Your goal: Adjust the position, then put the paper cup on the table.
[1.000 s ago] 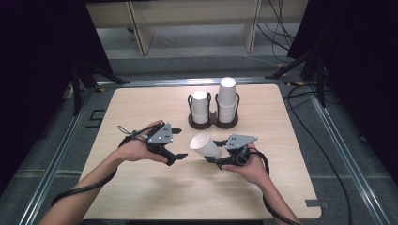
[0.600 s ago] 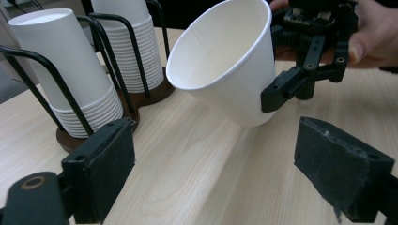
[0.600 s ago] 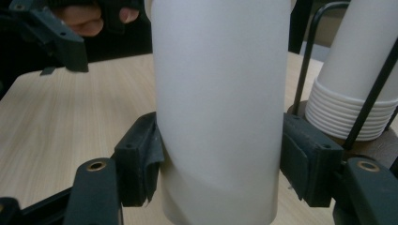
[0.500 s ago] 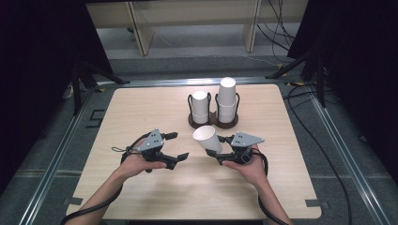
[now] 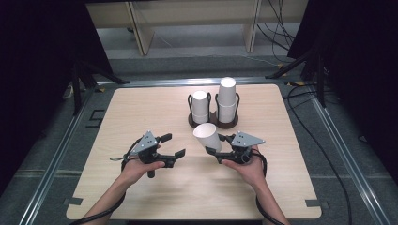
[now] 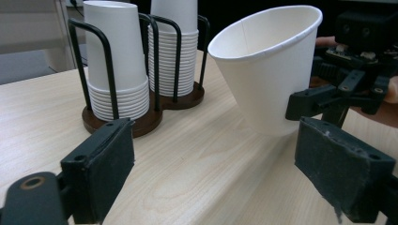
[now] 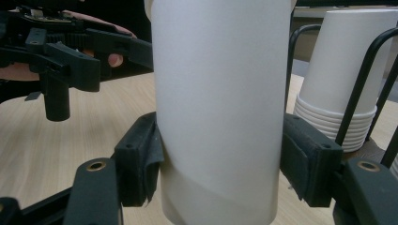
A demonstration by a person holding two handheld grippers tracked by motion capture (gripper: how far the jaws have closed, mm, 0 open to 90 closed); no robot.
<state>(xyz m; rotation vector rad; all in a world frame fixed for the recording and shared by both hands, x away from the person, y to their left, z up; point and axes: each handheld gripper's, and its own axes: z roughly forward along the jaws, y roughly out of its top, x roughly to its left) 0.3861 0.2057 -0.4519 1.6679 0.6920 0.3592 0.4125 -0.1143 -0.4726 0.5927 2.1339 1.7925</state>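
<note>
High view: the right gripper (image 5: 216,150) holds a white paper cup (image 5: 207,137) above the table (image 5: 141,103), near its middle. The cup is tilted, mouth up and toward the person's left, and the jaws pinch its lower part. The left gripper (image 5: 173,146) is just left of the cup, jaws spread and pointing at it, not touching. Behind the cup, a dark holder (image 5: 213,121) with two wire cages carries two stacks of inverted cups: a shorter left stack (image 5: 200,106) and a taller right stack (image 5: 227,99).

Left gripper view: both jaws stand wide apart with only table between them. The cup (image 6: 265,70) lies beyond the jaw tips, toward the right jaw, with its open mouth facing up-left. The right gripper (image 6: 328,101) grips it from the right near the base. The holder (image 6: 141,119) and its stacks are behind on the left.

Right gripper view: the cup (image 7: 220,108) sits squarely between the jaws, both pads pressed against its wall. The left gripper (image 7: 70,63) is at upper left. One stack (image 7: 342,89) in its wire cage is at right.
</note>
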